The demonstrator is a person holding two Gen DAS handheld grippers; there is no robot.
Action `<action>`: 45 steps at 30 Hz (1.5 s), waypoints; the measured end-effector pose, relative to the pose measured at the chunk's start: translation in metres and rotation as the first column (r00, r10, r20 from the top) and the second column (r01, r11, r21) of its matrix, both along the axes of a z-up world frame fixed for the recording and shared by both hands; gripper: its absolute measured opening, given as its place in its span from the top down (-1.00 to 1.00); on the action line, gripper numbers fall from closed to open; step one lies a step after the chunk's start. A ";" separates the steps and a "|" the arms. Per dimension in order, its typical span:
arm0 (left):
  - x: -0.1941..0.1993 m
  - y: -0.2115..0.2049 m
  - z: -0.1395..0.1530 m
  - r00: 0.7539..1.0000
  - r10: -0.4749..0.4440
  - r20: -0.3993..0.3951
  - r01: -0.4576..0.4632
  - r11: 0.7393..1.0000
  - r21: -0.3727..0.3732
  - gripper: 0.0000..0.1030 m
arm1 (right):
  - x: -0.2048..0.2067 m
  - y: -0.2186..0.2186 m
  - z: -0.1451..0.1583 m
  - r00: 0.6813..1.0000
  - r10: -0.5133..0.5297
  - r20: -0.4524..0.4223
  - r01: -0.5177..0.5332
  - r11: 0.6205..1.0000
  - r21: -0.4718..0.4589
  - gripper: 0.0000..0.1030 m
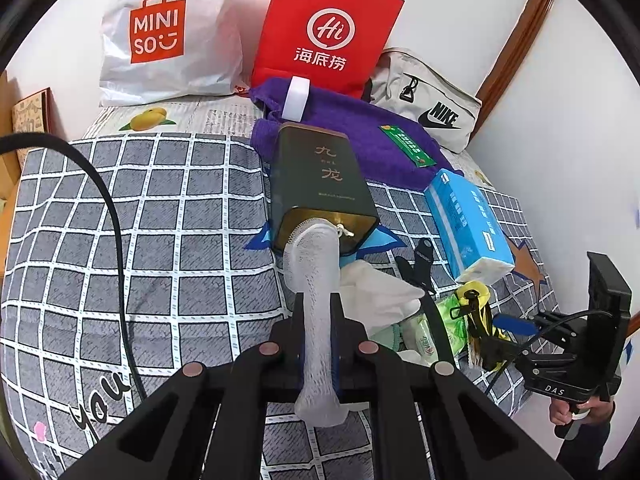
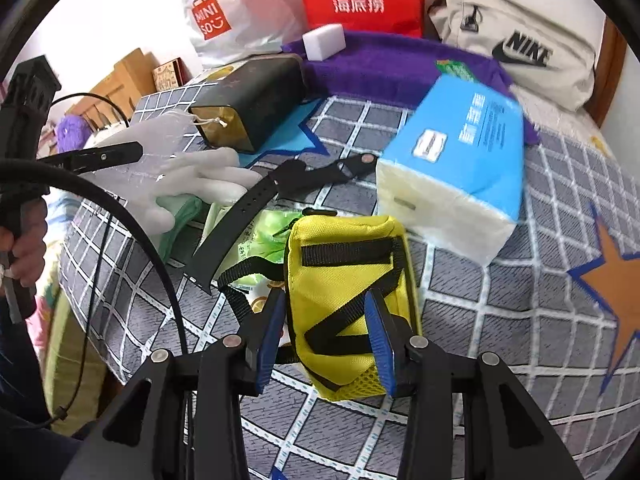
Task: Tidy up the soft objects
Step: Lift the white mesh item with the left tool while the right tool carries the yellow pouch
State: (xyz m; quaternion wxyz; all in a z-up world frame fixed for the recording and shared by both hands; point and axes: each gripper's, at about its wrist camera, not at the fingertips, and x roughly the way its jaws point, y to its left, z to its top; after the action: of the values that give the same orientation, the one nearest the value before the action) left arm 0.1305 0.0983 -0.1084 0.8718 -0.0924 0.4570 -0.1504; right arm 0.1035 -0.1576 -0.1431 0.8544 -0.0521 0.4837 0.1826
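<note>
Nearest in the left wrist view we list our left hand-held gripper (image 1: 318, 344), pressed together on a white mesh glove (image 1: 316, 300). From the pinch the glove hangs over the bed (image 1: 168, 216), and its cuff reaches the open mouth of a dark tin (image 1: 320, 184) that lies on its side in the middle distance. Right of the tin: more white gloves (image 1: 380, 292) in a heap, a black strap (image 1: 420, 264), a blue tissue pack (image 1: 468, 224). Far: a purple towel (image 1: 360, 136) bearing a white sponge block (image 1: 296, 98), a red bag (image 1: 324, 28), a white Miniso bag (image 1: 168, 36), a grey Nike pouch (image 1: 432, 100).

Nearest in the right wrist view we list our right hand-held gripper (image 2: 326, 340), spread only as wide as a yellow pouch (image 2: 344, 280); the blue pads (image 2: 382, 340) sit against its two sides, so we judge it pinched. The pouch rests on the bed at near centre, with a green wipes packet (image 2: 260, 240) touching its left side and the tissue pack just beyond on the right. The white gloves lie further left, near the tin.

Step in hand, as we judge it: feeding the mesh glove into the tin. We would keep the pinch firm and lead with the cuff. The tin may roll, so we would push along its length.
</note>
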 end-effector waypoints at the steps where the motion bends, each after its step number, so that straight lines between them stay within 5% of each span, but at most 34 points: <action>1: 0.000 -0.001 -0.001 1.000 -0.002 -0.003 0.002 1.000 -0.001 0.82 | -0.001 0.000 0.001 1.000 0.003 0.010 -0.002 1.000 -0.012 0.08; 11: 0.001 -0.014 -0.006 0.999 -0.038 -0.019 0.038 0.999 -0.012 0.82 | 0.019 -0.014 -0.022 0.999 -0.022 -0.046 0.023 1.000 0.012 -0.47; 19: 0.001 -0.016 -0.003 0.999 -0.045 -0.016 0.045 0.999 -0.013 0.82 | 0.020 -0.027 -0.020 0.999 -0.011 -0.032 0.014 0.995 0.102 -0.09; 45: 0.014 -0.017 0.045 0.998 -0.035 0.059 0.036 0.999 -0.025 0.82 | 0.019 -0.034 0.059 0.993 -0.060 0.101 0.045 0.989 0.138 -0.08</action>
State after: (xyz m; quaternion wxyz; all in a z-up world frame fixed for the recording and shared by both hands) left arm 0.1443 0.0813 -0.0634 0.8807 -0.0910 0.4309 -0.1742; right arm 0.1226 -0.1920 -0.0839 0.8848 0.0094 0.4256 0.1895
